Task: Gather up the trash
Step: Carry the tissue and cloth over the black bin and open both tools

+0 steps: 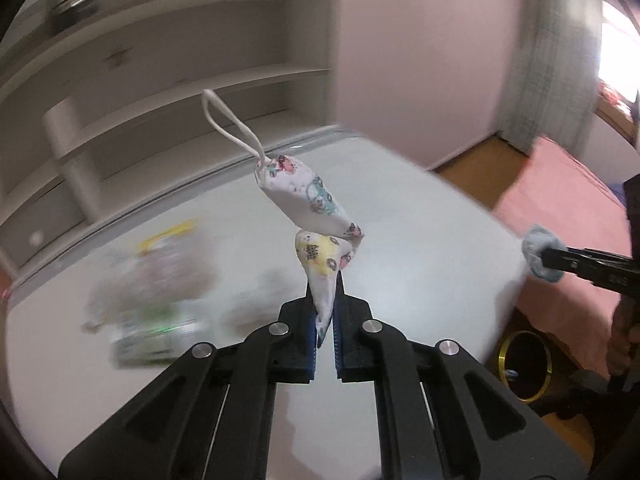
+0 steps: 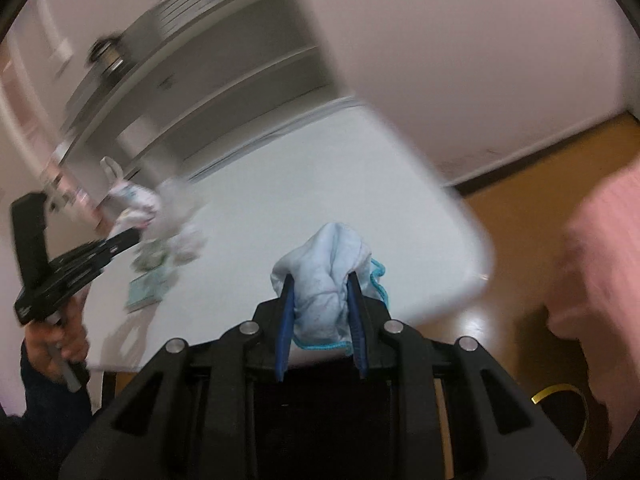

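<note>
Both grippers loaded, one piece of trash each, held above the white desk (image 1: 420,216).

Left gripper (image 1: 325,280) pressed together on a patterned face mask (image 1: 308,196), its ear loop (image 1: 228,120) sticking up. Right gripper (image 2: 322,284) pinching a crumpled pale-blue cloth (image 2: 328,276) with a blue cord edge, held over the desk's near right corner. Frames are motion-blurred: the litter left on the desk (image 1: 156,292) near its left edge reads only as a smeared heap of wrappers, count not recoverable. Shelves (image 1: 168,92) behind the far edge are also smeared. The desk's right half is bare. One gold-rimmed bin (image 1: 526,364) stands on the floor beside the right edge, partly cut off. A hand (image 2: 56,344) grips the left gripper's handle.
</note>
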Motion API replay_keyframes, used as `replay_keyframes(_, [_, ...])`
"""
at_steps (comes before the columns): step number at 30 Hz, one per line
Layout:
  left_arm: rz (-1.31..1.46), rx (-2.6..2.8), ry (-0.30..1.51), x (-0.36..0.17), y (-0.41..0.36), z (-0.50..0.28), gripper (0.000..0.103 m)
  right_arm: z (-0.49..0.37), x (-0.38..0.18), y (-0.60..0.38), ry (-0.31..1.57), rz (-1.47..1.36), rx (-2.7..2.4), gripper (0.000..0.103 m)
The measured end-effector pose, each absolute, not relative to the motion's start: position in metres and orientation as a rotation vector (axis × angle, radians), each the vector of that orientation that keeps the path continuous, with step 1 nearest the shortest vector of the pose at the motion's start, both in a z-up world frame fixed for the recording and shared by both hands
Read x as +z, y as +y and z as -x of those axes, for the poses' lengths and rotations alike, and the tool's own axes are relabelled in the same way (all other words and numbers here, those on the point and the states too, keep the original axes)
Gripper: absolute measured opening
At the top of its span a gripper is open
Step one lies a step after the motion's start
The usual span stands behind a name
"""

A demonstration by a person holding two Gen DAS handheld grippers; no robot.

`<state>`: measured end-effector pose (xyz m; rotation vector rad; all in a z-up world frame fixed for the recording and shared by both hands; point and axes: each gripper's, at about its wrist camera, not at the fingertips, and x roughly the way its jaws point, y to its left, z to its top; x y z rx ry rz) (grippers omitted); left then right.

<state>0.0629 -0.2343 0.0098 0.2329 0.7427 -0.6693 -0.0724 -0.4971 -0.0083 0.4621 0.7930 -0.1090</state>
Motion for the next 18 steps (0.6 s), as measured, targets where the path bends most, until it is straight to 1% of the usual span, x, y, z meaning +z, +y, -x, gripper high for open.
replay_keyframes(6, [-0.29, -0.948, 0.751, 0.002, -0.353, -0.003, 0.005, 0.172, -0.037, -0.594, 0.791, -0.556, -0.464, 0.025])
replay_keyframes(9, [-0.316, -1.098, 0.77, -0.015, -0.418, 0.037, 0.005, 0.225, -0.061, -0.632, 0.816, -0.613, -0.616, 0.025])
replay_keyframes(12, [-0.343, -1.23, 0.838, -0.049, -0.482, 0.074, 0.005, 0.272, -0.092, -0.661, 0.856, -0.67, -0.748, 0.025])
replay_keyframes(13, [-0.358, -1.282, 0.887, -0.069, -0.509, 0.09, 0.005, 0.286, -0.104, -0.67, 0.874, -0.692, -0.787, 0.025])
replay_keyframes(18, [-0.453, -1.405, 1.035, -0.151, -0.583, 0.135, 0.005, 0.328, -0.16, -0.698, 0.95, -0.825, -0.883, 0.025])
